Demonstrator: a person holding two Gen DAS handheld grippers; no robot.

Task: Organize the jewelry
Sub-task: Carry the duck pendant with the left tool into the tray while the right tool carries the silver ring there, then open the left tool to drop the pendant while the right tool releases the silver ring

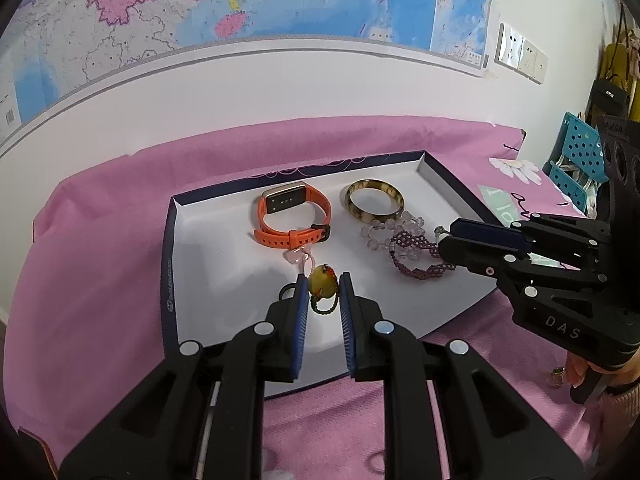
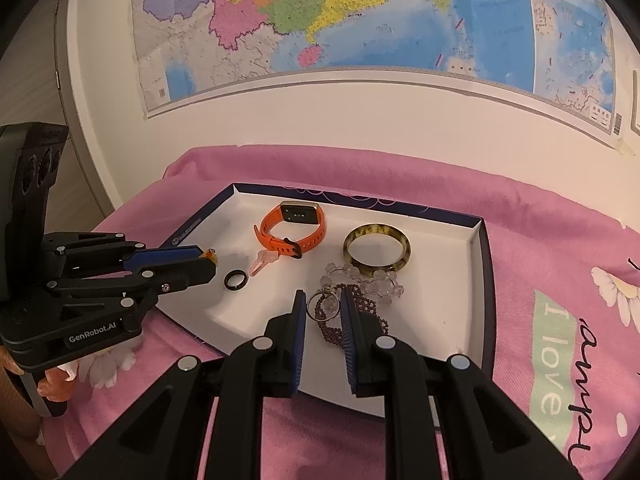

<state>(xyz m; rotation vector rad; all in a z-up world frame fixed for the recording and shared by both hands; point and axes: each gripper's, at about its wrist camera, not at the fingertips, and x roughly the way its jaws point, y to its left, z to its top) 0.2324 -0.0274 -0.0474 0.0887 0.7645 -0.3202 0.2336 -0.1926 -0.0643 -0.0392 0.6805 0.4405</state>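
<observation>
A white tray [image 1: 208,248] with a dark blue rim [image 2: 486,280] lies on pink cloth. My left gripper [image 1: 324,280] is shut on a yellow pendant [image 1: 322,283] with a green bead loop, just above the tray's near part; the right wrist view shows that gripper [image 2: 210,264] at the left. My right gripper [image 2: 322,296] is shut on a silver ring [image 2: 320,307] over a purple bead bracelet [image 2: 362,300]. In the tray lie an orange watch [image 1: 294,216], an amber bangle [image 1: 374,202], a clear bead bracelet [image 1: 390,226], a black ring [image 2: 235,280] and a pink charm [image 2: 262,262].
Pink printed cloth [image 1: 100,260] covers the surface up to a white wall with a map [image 1: 280,0]. A blue perforated basket [image 1: 580,148] stands at the far right. A person's hand [image 1: 576,368] grips the right tool's handle, with a small gold item [image 1: 558,376] beside it.
</observation>
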